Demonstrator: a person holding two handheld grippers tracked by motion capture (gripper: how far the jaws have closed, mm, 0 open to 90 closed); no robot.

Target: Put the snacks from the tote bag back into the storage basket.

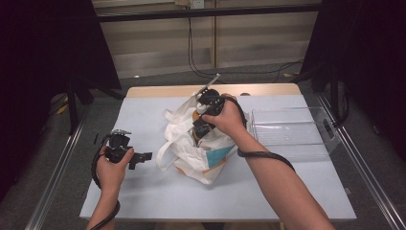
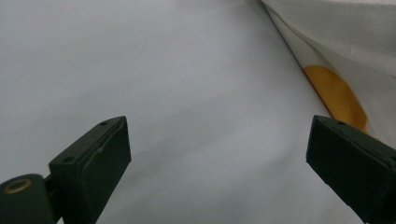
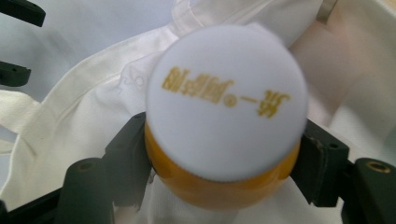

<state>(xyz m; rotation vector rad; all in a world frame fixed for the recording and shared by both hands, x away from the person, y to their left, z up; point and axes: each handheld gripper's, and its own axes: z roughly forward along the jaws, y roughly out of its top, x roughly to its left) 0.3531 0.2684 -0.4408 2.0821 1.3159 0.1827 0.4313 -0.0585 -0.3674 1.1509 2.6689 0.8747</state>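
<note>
Item: orange bottle [image 3: 219, 182] with a white cap [image 3: 226, 100] bearing gold lettering, clamped between the two jaws of the right tool [image 3: 222, 161], one jaw on each side of its body just beneath the cap. Location: at the open mouth of a white cloth bag [image 1: 198, 153], which lies crumpled near the middle of the pale surface [image 1: 287, 187]. Left tool [image 1: 143, 156]: released, jaws spread wide, grasping nothing, held low over bare surface just left of the bag. Adjacent: clear plastic tray [image 1: 287, 134] right of the bag, near it.
</note>
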